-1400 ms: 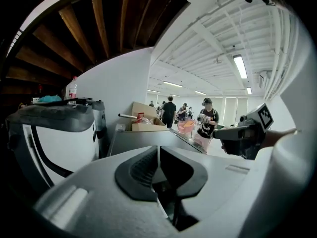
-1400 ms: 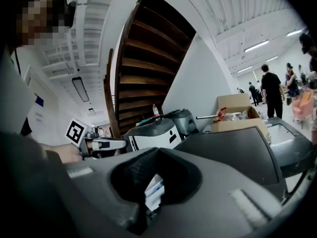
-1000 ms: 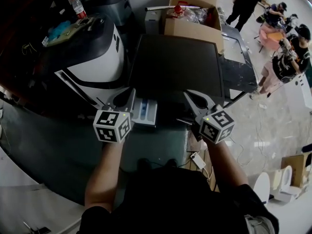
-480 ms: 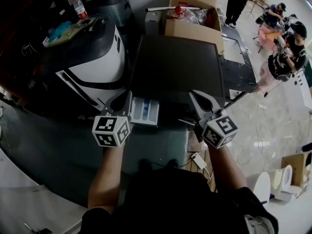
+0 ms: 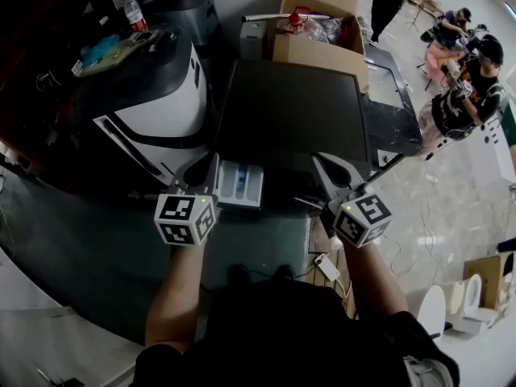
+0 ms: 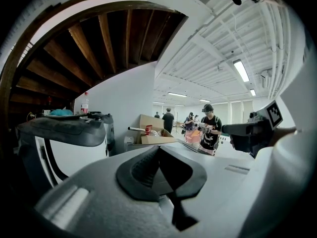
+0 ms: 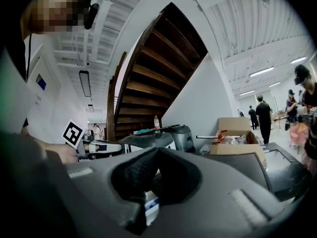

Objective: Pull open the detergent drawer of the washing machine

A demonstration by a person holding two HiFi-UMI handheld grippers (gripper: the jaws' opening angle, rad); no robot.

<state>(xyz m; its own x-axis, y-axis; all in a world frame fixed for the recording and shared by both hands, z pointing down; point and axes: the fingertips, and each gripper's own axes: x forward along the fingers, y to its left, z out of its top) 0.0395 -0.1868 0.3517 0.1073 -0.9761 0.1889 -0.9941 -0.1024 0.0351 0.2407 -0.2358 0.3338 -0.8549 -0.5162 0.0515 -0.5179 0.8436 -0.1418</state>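
Sliding-out step looks nearly done: detergent drawer [image 5: 239, 184] sticks out of the washing machine [image 5: 290, 111] front, at 7 o'clock of its flat, dark, matte lid. Left gripper [image 5: 211, 166] sits just beside the drawer at its 9 o'clock, jaws pressed together on nothing. Right gripper [image 5: 324, 164] is at the drawer's 3 o'clock, apart from it, jaws apparently together too, empty. Drawer is a glossy white rectangular plastic tray with a blue insert. Next, if travel remains: grip the front lip and pull straight toward 6 o'clock.

Black top [image 5: 282, 329], grey hand-held grippers [image 5: 214, 161] [image 5: 318, 161]
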